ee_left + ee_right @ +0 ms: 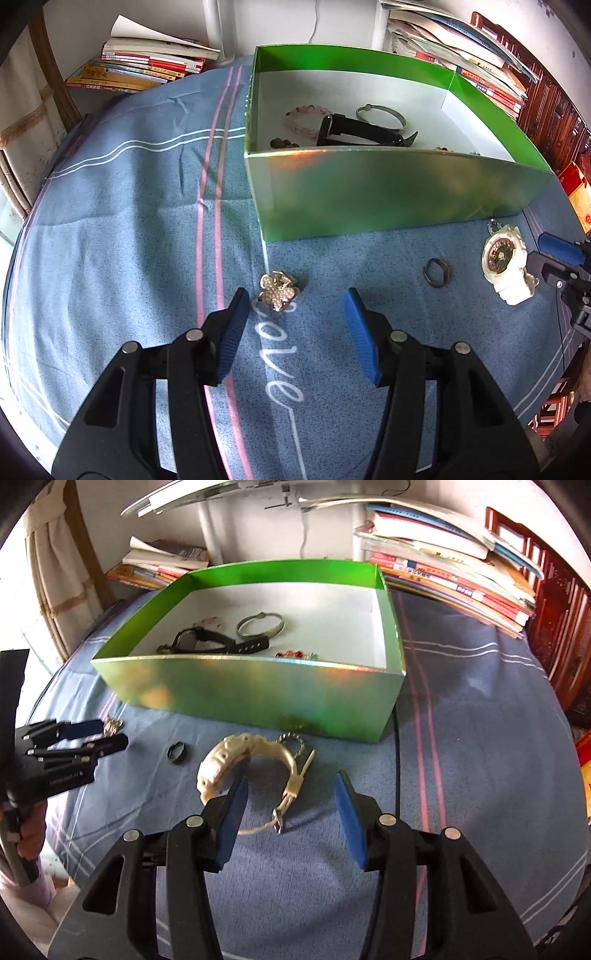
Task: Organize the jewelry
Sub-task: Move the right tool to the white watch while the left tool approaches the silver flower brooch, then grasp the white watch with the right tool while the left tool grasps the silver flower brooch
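Observation:
A green box (388, 192) (258, 698) stands on the blue cloth and holds a black watch (364, 131) (218, 642), a silver bangle (382, 116) (260, 624) and bead bracelets (304, 118). A flower brooch (277, 290) lies by the left finger of my open left gripper (297, 299), which also shows in the right wrist view (99, 736). A dark ring (436, 272) (176, 752) lies further right. A white watch (508, 264) (243, 766) lies just ahead of my open, empty right gripper (288, 788), whose left pad is beside it.
Stacks of books (144, 66) (454, 576) lie behind the box on both sides. A small chain charm (291, 738) sits by the white watch. White "Love" lettering (277, 354) is on the cloth (110, 221). Dark wooden furniture (554, 620) stands at the right.

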The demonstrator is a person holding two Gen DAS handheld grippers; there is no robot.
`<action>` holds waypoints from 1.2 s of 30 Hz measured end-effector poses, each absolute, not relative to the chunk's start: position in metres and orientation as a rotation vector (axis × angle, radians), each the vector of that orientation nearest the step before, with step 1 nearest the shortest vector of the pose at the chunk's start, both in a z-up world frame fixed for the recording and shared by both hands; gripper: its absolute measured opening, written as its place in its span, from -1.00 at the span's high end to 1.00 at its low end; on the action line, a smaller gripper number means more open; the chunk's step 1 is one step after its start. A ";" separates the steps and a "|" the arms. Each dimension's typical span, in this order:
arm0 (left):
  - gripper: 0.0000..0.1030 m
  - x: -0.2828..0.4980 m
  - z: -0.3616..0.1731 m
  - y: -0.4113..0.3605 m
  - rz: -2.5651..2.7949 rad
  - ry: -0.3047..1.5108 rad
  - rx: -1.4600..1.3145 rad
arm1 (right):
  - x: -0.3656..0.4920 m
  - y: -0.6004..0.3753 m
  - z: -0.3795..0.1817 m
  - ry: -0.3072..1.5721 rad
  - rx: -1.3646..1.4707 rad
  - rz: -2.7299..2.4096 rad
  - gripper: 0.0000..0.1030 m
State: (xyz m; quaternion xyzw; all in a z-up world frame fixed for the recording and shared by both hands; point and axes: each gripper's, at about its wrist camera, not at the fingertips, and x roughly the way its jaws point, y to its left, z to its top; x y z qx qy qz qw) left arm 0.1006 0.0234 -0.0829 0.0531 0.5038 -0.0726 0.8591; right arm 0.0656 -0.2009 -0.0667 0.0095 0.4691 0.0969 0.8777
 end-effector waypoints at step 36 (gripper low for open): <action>0.13 0.100 -0.085 0.023 -0.168 1.031 0.101 | 0.068 -0.176 -0.081 0.967 -0.008 0.219 -0.23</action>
